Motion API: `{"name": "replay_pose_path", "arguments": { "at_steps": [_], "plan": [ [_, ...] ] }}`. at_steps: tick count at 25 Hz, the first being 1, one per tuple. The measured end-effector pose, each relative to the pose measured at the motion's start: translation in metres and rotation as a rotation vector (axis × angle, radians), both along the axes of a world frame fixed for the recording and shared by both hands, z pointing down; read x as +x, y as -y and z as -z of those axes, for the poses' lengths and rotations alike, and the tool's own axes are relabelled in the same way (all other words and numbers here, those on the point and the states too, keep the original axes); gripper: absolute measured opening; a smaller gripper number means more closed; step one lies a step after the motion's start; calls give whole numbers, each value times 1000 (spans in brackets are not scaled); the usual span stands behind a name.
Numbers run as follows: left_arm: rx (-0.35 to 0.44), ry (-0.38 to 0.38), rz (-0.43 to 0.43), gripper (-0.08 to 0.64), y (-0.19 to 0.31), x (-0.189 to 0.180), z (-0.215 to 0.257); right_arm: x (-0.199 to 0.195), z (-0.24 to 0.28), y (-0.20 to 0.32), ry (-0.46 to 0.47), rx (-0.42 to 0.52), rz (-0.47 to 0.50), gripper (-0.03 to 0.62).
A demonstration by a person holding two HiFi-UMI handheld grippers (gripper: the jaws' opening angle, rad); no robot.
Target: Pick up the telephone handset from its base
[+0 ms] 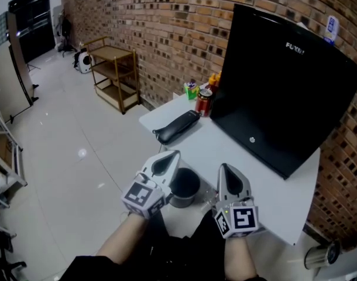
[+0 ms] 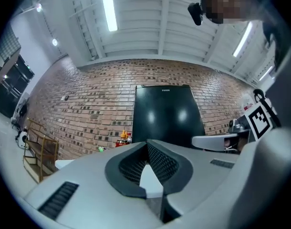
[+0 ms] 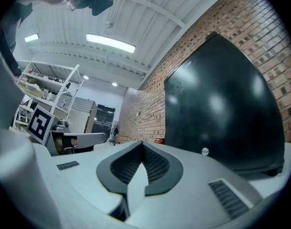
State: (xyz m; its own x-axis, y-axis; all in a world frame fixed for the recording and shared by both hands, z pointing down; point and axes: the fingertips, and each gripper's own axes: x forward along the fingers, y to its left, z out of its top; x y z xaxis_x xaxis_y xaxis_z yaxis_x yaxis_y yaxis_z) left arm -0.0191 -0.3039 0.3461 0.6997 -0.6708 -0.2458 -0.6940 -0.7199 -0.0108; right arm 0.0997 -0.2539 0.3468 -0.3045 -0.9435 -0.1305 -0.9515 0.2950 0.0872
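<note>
A long black telephone handset [image 1: 177, 126] lies near the far left corner of the white table [image 1: 266, 189]; I cannot make out its base under it. My left gripper [image 1: 170, 156] hovers over the table's front left part, short of the handset, jaws shut and empty. To its right, my right gripper [image 1: 225, 168] is level with it, also shut on nothing. In the left gripper view the closed left gripper [image 2: 146, 144] points at the black monitor [image 2: 167, 113]. The right gripper view shows the closed right gripper [image 3: 141, 144] beside that screen; the handset is hidden in both gripper views.
A large black monitor [image 1: 284, 86] fills the table's right side against the brick wall. A dark round cup [image 1: 184, 186] stands between the two grippers. A red can [image 1: 203, 101] and small bottles [image 1: 192, 89] sit behind the handset. A wooden trolley [image 1: 115, 72] stands on the floor at left.
</note>
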Motion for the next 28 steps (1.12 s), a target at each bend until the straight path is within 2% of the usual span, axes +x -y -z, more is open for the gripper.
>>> {"name": "replay_pose_path", "arguments": {
  "at_steps": [10,14,15,16,20,24,26,27,28],
  "plan": [
    [-20,96,-2,3,32,-11,6,7,3,7,-12,-5,-6,11],
    [-65,77,-30,3,56,-12,22,11,3,11,-12,-11,-16,11],
    [-81,92,-30,3,64,-10,24,12,4,12,-11,-8,-20,11],
    [-95,128,-24,3,73,-8,26,13,5,13,-9,-6,-23,11],
    [-118,357,-28,3,105,9,23,17,5,14,-7,-9,-29,11],
    [-167,488,-45,3,130,25,12,19,2,18,-6,-18,-27,11],
    [-198,580,-32,170,141,30,-3,20,2,20,-14,-22,-24,11],
    [-212,622,-23,174,147,32,-9,19,2,21,-17,-21,-23,11],
    [-226,656,-21,209,152,34,-15,19,2,21,-19,-20,-21,11]
  ]
}}
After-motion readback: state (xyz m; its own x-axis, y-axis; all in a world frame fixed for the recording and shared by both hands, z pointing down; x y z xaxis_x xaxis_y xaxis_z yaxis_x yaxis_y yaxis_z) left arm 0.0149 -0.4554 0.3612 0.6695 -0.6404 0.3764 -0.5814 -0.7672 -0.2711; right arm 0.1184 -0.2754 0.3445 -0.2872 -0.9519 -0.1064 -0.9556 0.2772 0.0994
